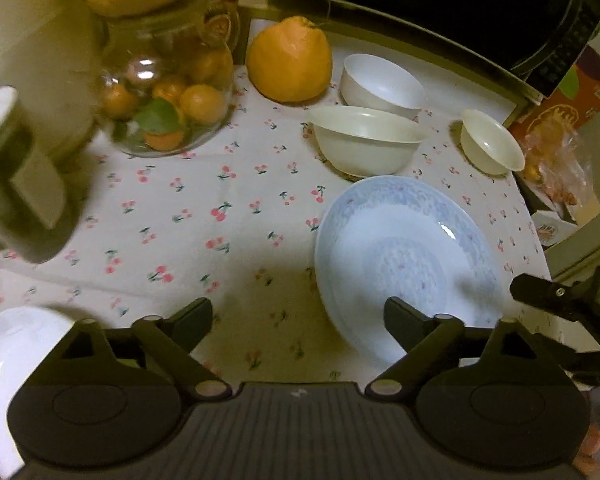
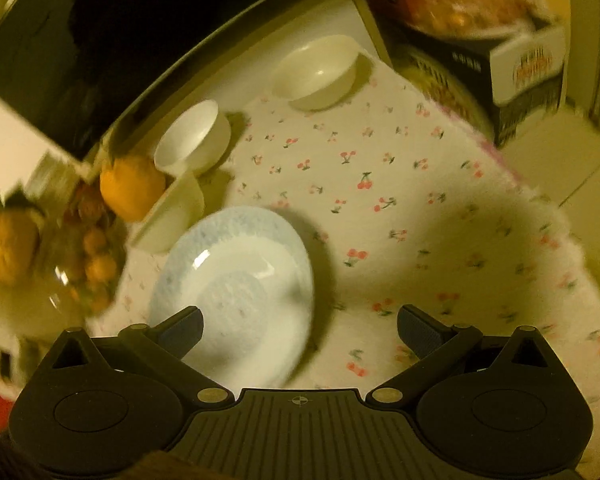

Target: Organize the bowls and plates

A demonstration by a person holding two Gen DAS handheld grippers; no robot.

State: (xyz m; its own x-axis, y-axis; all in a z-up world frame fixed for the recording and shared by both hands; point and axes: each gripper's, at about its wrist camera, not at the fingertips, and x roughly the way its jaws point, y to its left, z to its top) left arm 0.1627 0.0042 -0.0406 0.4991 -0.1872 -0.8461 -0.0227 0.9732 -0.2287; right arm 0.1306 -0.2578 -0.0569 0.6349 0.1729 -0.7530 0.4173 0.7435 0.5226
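Note:
A blue-patterned plate [image 1: 408, 256] lies on the cherry-print tablecloth [image 1: 188, 216]; it also shows in the right wrist view [image 2: 236, 284]. Behind it stand a wide cream bowl [image 1: 364, 140], a white bowl [image 1: 380, 84] and a small cream bowl [image 1: 490, 146]; all three also show in the right wrist view, the wide bowl [image 2: 172, 216], the white bowl [image 2: 194, 138] and the small bowl [image 2: 316, 74]. A white plate [image 1: 4, 360] sits at the lower left. My left gripper [image 1: 298, 316] is open, its right finger over the blue plate's near rim. My right gripper [image 2: 300, 326] is open above the plate's near edge.
A glass jar of small oranges [image 1: 164, 92], a large orange fruit [image 1: 290, 60] and a black microwave [image 1: 460, 8] line the back. Boxes and bagged food [image 2: 500, 40] stand beyond the table's right edge. A grey object [image 1: 16, 184] stands at the left.

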